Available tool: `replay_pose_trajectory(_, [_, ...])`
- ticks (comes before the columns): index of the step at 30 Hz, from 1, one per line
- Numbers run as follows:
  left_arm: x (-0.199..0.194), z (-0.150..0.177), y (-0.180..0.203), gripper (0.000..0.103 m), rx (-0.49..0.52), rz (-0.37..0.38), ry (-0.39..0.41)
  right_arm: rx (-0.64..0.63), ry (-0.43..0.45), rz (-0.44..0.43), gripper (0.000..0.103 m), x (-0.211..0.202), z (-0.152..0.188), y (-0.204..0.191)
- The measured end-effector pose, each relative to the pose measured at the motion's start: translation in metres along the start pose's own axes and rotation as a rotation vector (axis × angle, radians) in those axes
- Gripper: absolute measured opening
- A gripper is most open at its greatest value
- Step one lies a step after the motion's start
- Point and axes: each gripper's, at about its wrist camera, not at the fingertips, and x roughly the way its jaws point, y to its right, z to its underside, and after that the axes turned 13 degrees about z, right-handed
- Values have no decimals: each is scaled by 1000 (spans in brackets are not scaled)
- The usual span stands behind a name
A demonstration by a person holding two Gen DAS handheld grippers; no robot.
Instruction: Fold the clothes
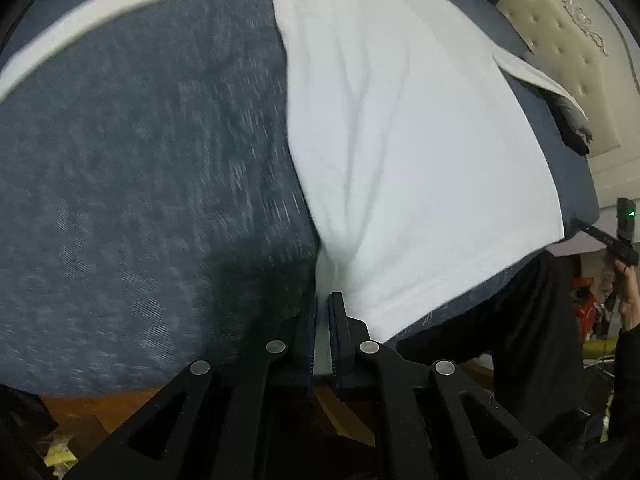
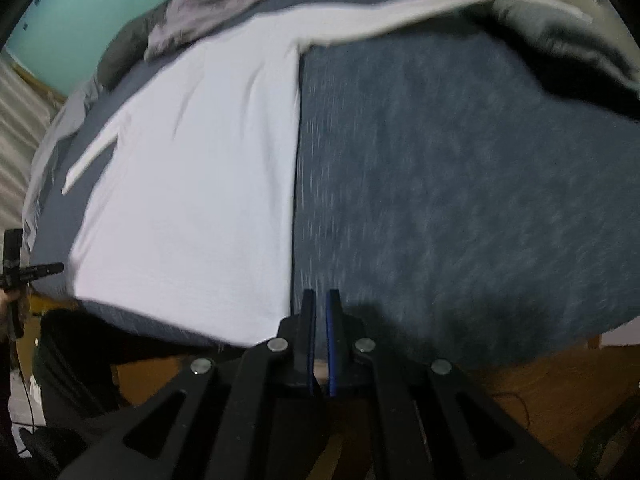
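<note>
Blue-grey bedding carries the white shirt spread flat, sleeves out toward twelve o'clock, folding barely begun; left gripper pinches its hem, right gripper closed, empty.

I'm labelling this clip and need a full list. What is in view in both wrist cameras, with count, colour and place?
white shirt: one, white, spread flat on the bed, one long sleeve stretched out sideways at the far end.
bedcover: one, mottled blue-grey, under the shirt.
headboard: one, cream, tufted, far right in the left wrist view.
grey clothes: a crumpled heap, grey, at the far edge of the bed.
floor: brown wood, below the bed edge.
left gripper: one, black, shut on the shirt's near hem corner.
right gripper: one, black with blue pads, shut, over the bedcover beside the shirt's edge, nothing visibly held.
</note>
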Motion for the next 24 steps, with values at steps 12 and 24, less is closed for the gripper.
replay_pose_trajectory(12, [-19, -90, 23, 9, 1, 6, 208, 32, 129, 13, 26, -32, -85, -19])
replay_pose_trajectory(24, [14, -158, 33, 14, -45, 35, 359, 283, 153, -164, 40, 37, -171, 2])
